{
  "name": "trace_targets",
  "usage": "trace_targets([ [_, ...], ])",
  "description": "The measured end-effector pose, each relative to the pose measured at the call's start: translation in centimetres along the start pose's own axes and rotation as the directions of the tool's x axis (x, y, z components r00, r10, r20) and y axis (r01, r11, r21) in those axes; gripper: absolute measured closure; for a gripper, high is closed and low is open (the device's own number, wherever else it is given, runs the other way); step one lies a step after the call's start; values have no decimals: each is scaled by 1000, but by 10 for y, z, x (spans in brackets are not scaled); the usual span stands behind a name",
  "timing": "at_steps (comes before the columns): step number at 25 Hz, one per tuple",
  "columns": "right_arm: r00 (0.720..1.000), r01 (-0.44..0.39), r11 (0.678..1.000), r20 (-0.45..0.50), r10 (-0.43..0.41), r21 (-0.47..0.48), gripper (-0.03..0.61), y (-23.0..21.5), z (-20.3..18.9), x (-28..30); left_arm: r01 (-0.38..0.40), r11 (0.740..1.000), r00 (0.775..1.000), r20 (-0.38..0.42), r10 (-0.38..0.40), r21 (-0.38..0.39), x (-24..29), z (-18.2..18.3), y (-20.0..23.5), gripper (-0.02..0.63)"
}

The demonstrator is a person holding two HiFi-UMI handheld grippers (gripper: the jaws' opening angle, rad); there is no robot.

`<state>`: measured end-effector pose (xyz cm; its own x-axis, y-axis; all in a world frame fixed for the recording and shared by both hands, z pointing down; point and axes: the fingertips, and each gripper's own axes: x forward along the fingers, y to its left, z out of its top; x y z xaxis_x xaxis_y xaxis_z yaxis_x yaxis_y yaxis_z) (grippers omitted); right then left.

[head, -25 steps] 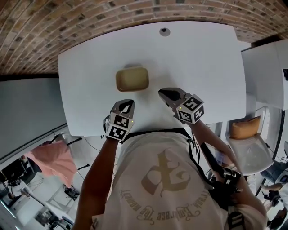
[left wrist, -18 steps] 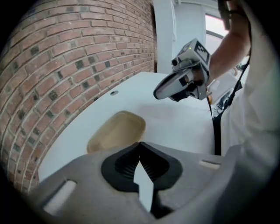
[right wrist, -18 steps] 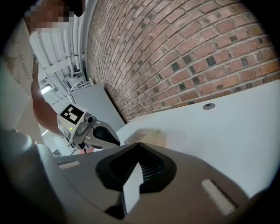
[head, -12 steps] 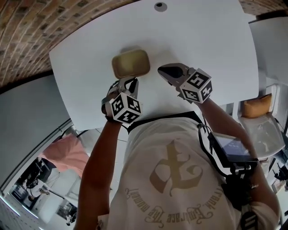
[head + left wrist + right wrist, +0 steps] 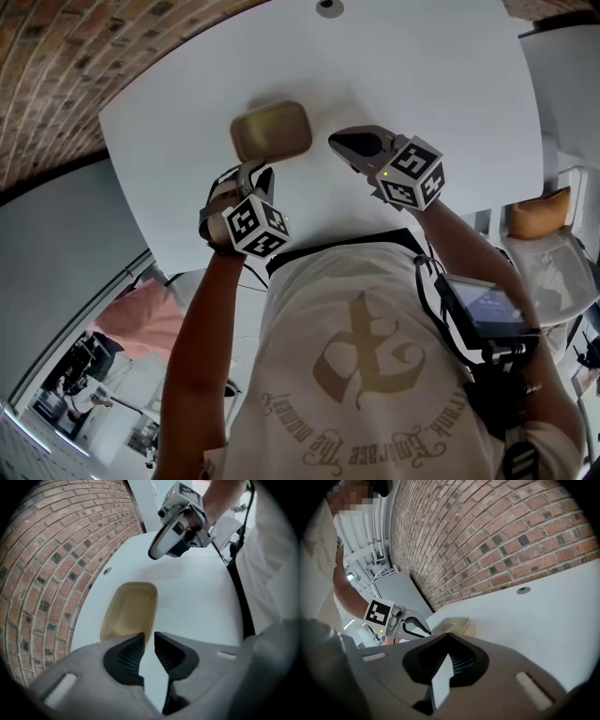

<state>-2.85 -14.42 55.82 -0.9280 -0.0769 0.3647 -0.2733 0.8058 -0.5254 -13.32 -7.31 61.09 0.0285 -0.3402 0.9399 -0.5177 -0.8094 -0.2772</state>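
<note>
The tan tray (image 5: 271,130) lies flat on the white tabletop (image 5: 422,75), left of the middle and towards the far side, with its long side running left to right in the head view. It is a shallow tray with rounded corners, and its hollow shows only its own bare tan bottom (image 5: 131,611).

The left hand-held gripper (image 5: 251,174) hangs just near of the tray and points at its near rim. In the left gripper view its jaws (image 5: 149,637) stand a narrow slit apart, with only white tabletop showing through the gap. The left jaw's tip overlaps the tray's near end, but I cannot tell whether they touch.

To the right, the right hand-held gripper (image 5: 337,142) is held over bare tabletop beside the tray's right end, apart from it. Its tips (image 5: 448,637) are brought together with nothing between them.

Far behind both, a small round grommet (image 5: 328,7) sits in the tabletop near the brick wall (image 5: 56,56). At the far right, off the tabletop, an orange cushion (image 5: 539,214) rests on a white chair.
</note>
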Motion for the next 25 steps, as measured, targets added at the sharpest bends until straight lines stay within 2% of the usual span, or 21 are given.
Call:
trace_targets([
  [4,1000,9,1000,2,-9,2,571,-3,0,-2,-10,999,1000,-9,10,50,5,3,0,545],
  [16,998,49,998,26,-50,30,571,-17,-4,-16,-27,992,998,-48,33,123,18,8,1,555],
  [25,997,66,997,34,-68,49,571,-22,-7,-21,-19,993,999,-32,23,119,16,13,5,580],
])
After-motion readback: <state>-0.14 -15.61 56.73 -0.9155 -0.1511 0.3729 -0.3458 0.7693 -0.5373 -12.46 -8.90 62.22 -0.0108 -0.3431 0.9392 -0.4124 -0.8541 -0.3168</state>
